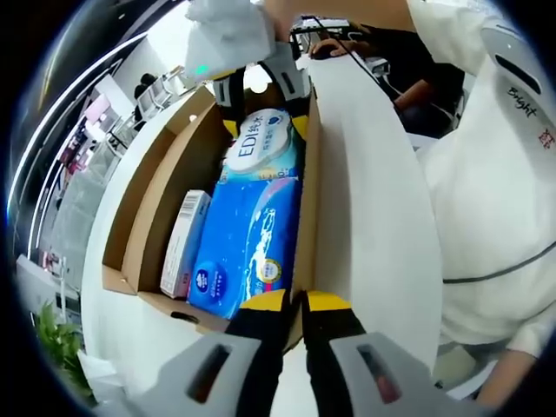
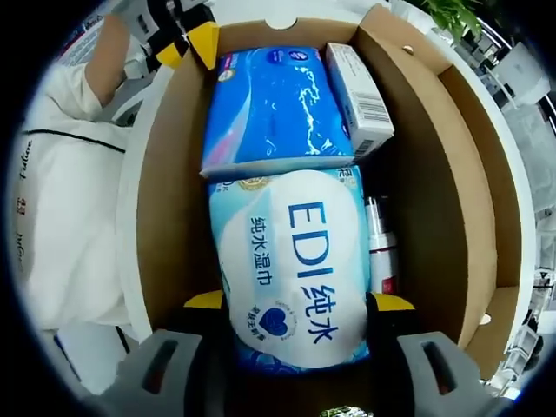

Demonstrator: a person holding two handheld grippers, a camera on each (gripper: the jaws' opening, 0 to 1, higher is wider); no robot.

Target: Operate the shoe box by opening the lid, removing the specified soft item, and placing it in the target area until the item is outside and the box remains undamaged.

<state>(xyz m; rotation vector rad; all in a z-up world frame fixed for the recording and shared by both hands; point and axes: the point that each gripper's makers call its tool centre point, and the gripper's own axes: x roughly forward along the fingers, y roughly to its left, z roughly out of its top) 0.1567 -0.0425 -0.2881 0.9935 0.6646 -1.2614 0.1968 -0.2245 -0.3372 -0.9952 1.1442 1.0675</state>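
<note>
Wet-wipes pack: lies lengthwise inside the shoe box, between the right gripper jaws, which clasp its sides.
Left gripper: narrow, at box edge.

Bright white tabletop underneath it all. Leafy green plant off one edge, popping up again in the right gripper view. Cluttered shelves or desks further back, too blurry to make out. Dark ceiling with long light strips overhead.
</note>
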